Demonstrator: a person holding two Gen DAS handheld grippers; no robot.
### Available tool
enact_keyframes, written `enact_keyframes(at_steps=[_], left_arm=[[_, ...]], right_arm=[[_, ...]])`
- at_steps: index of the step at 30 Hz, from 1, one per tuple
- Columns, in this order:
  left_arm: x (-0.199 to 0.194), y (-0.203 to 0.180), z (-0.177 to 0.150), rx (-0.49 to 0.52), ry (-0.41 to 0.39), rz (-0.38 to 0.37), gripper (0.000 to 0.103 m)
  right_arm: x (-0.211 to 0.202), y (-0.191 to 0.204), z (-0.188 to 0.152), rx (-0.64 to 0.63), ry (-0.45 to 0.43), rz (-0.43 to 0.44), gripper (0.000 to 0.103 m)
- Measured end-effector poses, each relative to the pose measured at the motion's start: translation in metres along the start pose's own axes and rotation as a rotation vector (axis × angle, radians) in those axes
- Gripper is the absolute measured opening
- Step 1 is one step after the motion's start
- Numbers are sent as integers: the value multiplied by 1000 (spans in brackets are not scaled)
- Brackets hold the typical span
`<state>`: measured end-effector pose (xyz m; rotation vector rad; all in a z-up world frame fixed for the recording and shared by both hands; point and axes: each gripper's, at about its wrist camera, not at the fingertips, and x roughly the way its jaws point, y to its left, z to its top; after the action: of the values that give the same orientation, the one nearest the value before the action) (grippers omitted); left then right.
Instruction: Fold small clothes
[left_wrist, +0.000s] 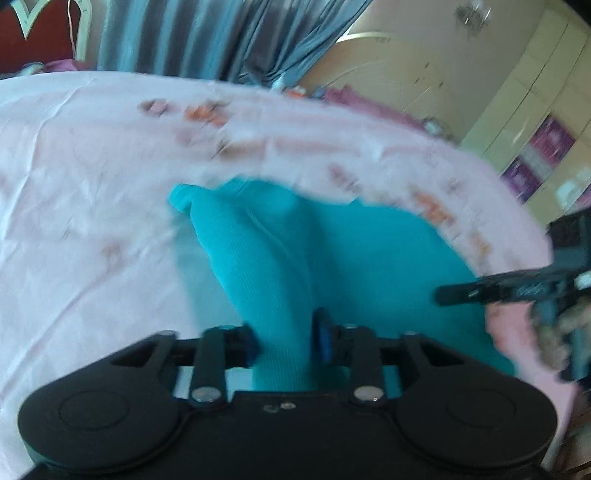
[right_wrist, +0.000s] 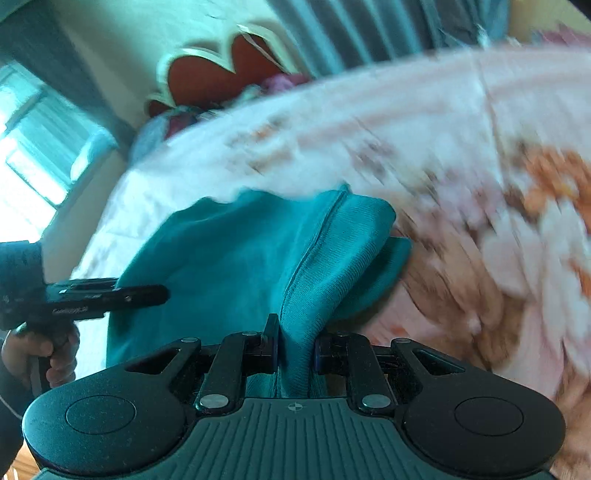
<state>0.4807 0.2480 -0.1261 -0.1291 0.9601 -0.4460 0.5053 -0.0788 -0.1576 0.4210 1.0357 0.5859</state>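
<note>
a: where was the teal garment (left_wrist: 332, 258) at that point?

b: on the pink floral bedsheet (left_wrist: 74, 221), partly lifted. both grippers had it. the left gripper (left_wrist: 284, 341) had its jaws clamped on a bunched ridge of the cloth, and the right gripper (right_wrist: 297, 349) was closed on a seamed edge the same way.

a: so which way did the cloth run from the jaws?

b: straight ahead from each, away from the person. in the left wrist view the pinched ridge stretched forward to a small knot of fabric at the far end. the rest lay flatter toward the right gripper's side.

a: and the two tools, near each other?

b: side by side with the garment spanning between them, neither clearly nearer. the frames were motion-blurred, so i couldn't tell how much cloth was off the bed. i'd judge the fold would carry the held edge forward, along that long axis.
</note>
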Motion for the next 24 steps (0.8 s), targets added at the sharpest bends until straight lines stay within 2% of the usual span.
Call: enact_keyframes(at_steps=[1, 3, 5, 6, 7, 8, 10, 11, 12, 13, 15, 16, 18, 19, 20, 21, 22, 24], left_arm=[[4, 0, -5, 18, -16, 22, 45], [6, 5, -8, -34, -34, 8, 45], [4, 6, -9, -25, -44, 8, 49], [2, 6, -8, -20, -46, 14, 54], [-1, 8, -7, -23, -50, 27, 69], [-8, 12, -7, -31, -65, 43, 79], [-26, 27, -11, -61, -115, 16, 79], [-31, 36, -10, -93, -140, -18, 79], [-33, 45, -6, -134, -156, -60, 78], [-34, 51, -2, -163, -164, -78, 73], [-25, 60, 8, -196, -168, -99, 63], [-16, 63, 13, -210, -161, -110, 54], [4, 66, 19, -226, -135, -107, 50], [16, 66, 21, -212, -115, -84, 49], [27, 62, 22, -172, -103, -36, 47], [32, 56, 22, -112, -120, 3, 47], [35, 48, 24, -57, -134, 44, 48], [37, 40, 29, -15, -136, 79, 48]], right_arm=[[3, -9, -4, 39, 2, -3, 16], [3, -13, -8, 39, -11, -20, 15], [2, -13, -10, 50, -24, -27, 15], [0, -13, -11, 40, -33, -43, 15], [-1, -11, -10, 38, -42, -57, 16], [-5, -10, -12, 43, -62, -76, 16], [-19, 0, -15, 25, -97, -109, 18], [-27, 3, -15, 8, -116, -145, 32], [-36, 7, -15, -19, -151, -185, 36], [-42, 11, -14, -49, -183, -209, 36], [-47, 15, -5, -53, -225, -202, 36], [-47, 16, 1, -53, -242, -178, 35], [-35, 19, 10, -69, -222, -132, 13], [-21, 18, 13, -89, -191, -121, 11], [-5, 15, 15, -108, -154, -166, 10], [13, 8, 16, -118, -112, -262, 7], [17, 1, 16, -101, -133, -267, 0], [13, -5, 21, -41, -135, -246, 0]])
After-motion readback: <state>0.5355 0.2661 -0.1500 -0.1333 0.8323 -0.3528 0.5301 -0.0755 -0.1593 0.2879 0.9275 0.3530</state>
